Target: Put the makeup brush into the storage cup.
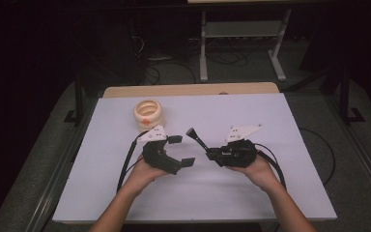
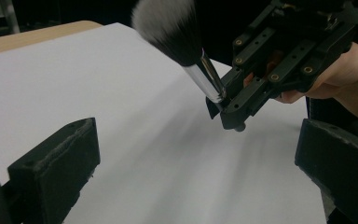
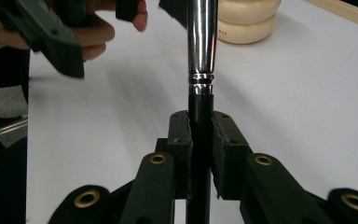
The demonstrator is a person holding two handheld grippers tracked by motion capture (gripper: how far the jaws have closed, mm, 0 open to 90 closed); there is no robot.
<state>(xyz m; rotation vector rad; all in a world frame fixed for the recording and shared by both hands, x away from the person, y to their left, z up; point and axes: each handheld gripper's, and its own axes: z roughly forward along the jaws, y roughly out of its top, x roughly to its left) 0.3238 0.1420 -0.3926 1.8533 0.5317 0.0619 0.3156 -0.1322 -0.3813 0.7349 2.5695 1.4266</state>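
A makeup brush (image 1: 198, 139) with a dark bristle head, chrome ferrule and black handle is held above the white table, tilted up and to the left. My right gripper (image 1: 209, 153) is shut on its handle; in the right gripper view both pads press the black handle (image 3: 200, 140) below the ferrule. My left gripper (image 1: 181, 151) is open just left of the brush, with nothing between its fingers. In the left gripper view the bristles (image 2: 170, 28) rise ahead, between the wide-apart pads (image 2: 58, 161). A cream ringed holder (image 1: 149, 114) stands behind the left gripper.
The white table top (image 1: 270, 193) has a wooden strip (image 1: 188, 89) along its far edge. Cables trail from both grippers toward the person. Dark floor and a metal table frame (image 1: 241, 34) lie beyond.
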